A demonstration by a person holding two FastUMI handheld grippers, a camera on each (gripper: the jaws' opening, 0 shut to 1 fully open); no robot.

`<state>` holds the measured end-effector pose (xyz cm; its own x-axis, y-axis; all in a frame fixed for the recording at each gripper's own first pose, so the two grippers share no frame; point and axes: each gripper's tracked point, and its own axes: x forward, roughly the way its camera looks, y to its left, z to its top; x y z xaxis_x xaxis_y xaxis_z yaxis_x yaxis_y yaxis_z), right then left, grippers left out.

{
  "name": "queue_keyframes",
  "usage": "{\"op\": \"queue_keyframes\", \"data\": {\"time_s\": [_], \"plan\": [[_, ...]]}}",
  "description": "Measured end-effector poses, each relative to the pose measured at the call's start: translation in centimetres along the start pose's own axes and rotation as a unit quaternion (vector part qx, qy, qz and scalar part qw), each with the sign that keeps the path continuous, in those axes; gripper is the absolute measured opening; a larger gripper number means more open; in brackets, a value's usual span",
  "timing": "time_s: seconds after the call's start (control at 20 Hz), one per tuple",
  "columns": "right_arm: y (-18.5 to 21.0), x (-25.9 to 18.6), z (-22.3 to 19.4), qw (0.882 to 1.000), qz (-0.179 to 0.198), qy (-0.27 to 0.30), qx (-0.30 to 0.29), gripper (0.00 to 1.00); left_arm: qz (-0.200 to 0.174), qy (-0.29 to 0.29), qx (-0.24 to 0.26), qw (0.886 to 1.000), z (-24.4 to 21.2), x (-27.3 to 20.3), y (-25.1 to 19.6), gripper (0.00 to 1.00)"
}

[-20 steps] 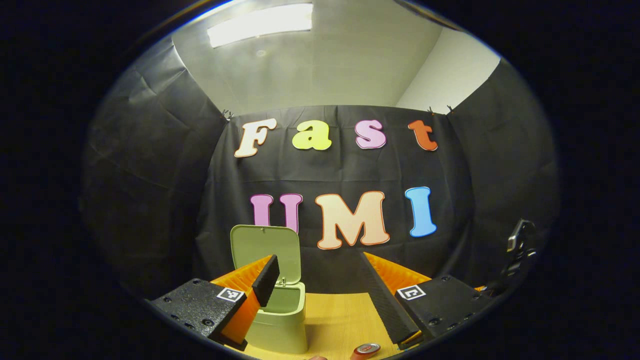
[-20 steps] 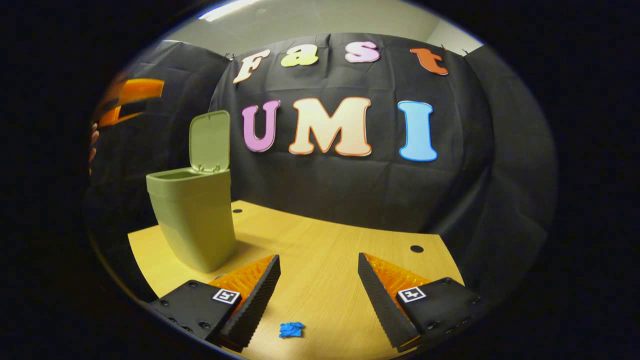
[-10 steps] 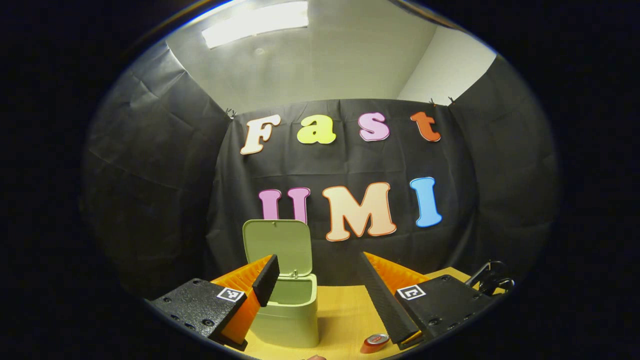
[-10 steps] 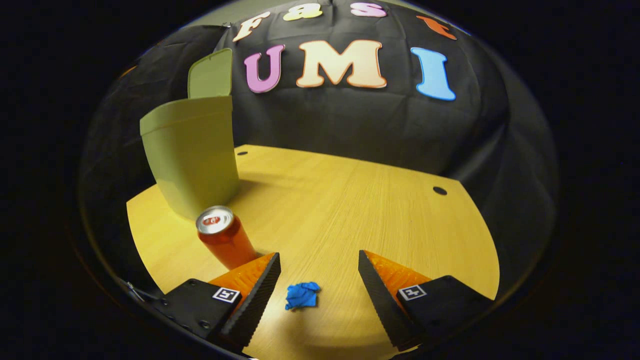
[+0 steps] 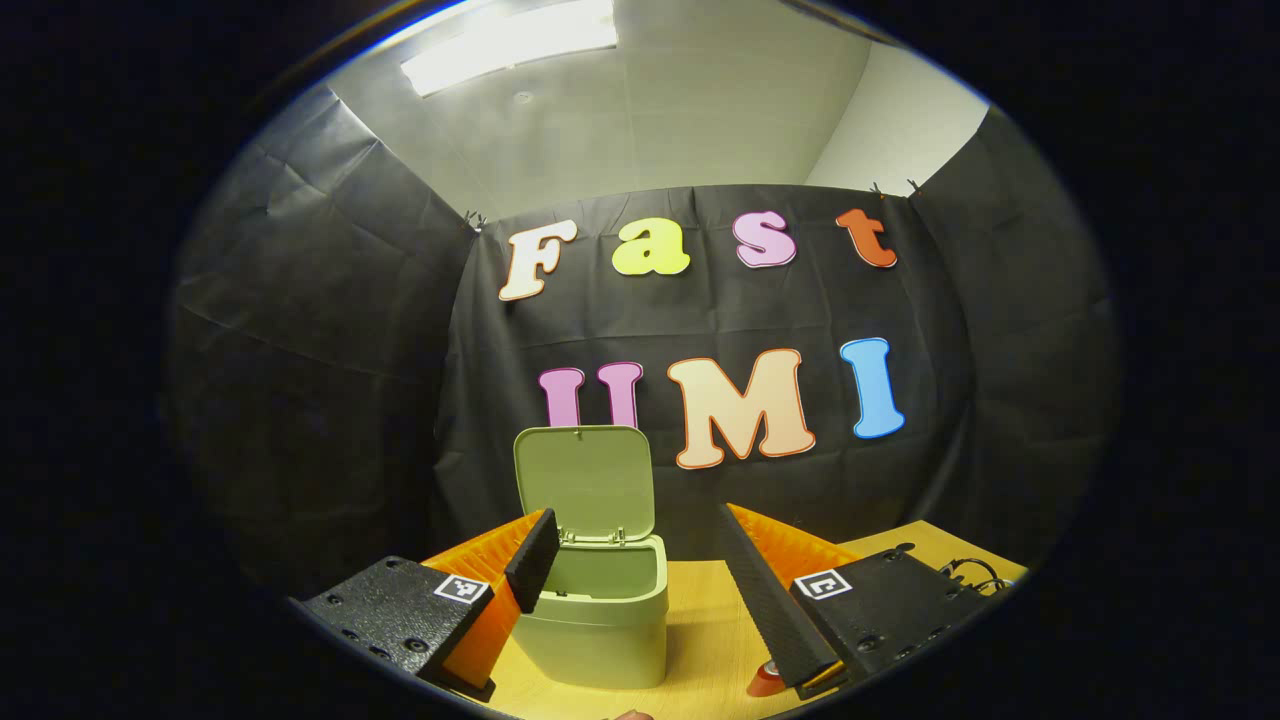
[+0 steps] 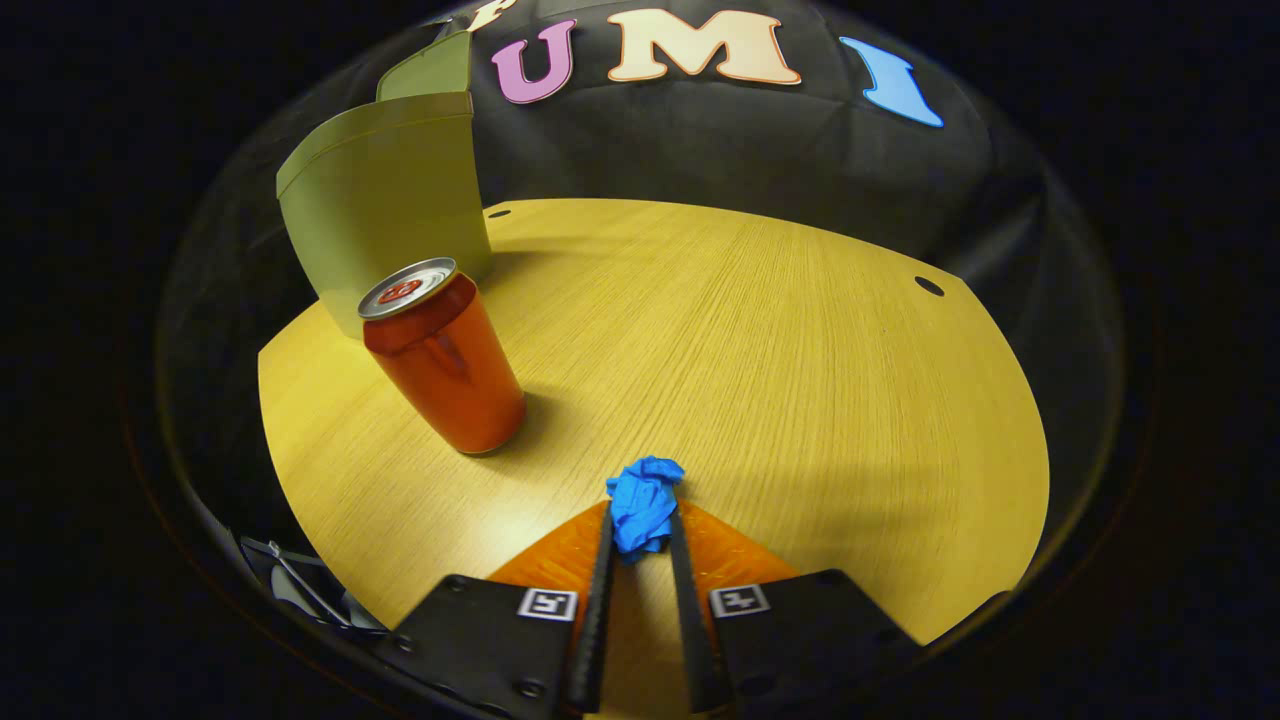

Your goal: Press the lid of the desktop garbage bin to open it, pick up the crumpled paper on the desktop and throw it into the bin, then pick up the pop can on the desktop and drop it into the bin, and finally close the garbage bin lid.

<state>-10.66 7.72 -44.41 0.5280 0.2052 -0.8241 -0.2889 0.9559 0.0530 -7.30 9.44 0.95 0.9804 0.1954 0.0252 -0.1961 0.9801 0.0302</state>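
Observation:
In the right gripper view, my right gripper (image 6: 640,515) is shut on the blue crumpled paper (image 6: 642,505), which rests low on the wooden desktop (image 6: 780,350). A red pop can (image 6: 445,360) stands upright to the left of it. Behind the can rises the green garbage bin (image 6: 385,200) with its lid (image 6: 430,72) raised. In the left gripper view, my left gripper (image 5: 635,540) hangs open above the desk, with nothing between its fingers. Beyond it the bin (image 5: 595,620) stands with its lid (image 5: 585,480) upright, and the can's edge (image 5: 768,680) peeks beside the right finger.
Black cloth walls the booth behind and beside the desk. Two small dark holes (image 6: 928,286) mark the desktop near its far edge. Cables (image 6: 300,590) hang off the desk's near left edge, and some more cables (image 5: 970,572) lie at the right in the left gripper view.
My right gripper has dropped toward the desk and shut on the blue paper. The left gripper has drifted left, so the bin sits more to the right in its view.

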Motion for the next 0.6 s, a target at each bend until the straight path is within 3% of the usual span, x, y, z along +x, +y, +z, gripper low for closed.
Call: {"op": "queue_keyframes", "data": {"time_s": [0.05, 0.3, 0.6], "plan": [[0.1, -0.5, 0.8, 1.0, 0.003, -0.009, 0.006, 0.27, 0.001, 0.001, -0.002, 1.0, -0.3, 0.0, 0.2, 0.96], [-0.1, -3.4, 8.8, 0.995, 0.003, -0.096, 0.023, 0.29, 0.003, 0.007, -0.016, 1.0, -0.9, 0.2, 0.8, 0.95], [1.1, -7.8, 20.6, 0.977, 0.004, -0.212, -0.004, 0.29, 0.004, 0.012, -0.015, 1.0, -1.7, 0.0, 1.6, 0.95]]}}
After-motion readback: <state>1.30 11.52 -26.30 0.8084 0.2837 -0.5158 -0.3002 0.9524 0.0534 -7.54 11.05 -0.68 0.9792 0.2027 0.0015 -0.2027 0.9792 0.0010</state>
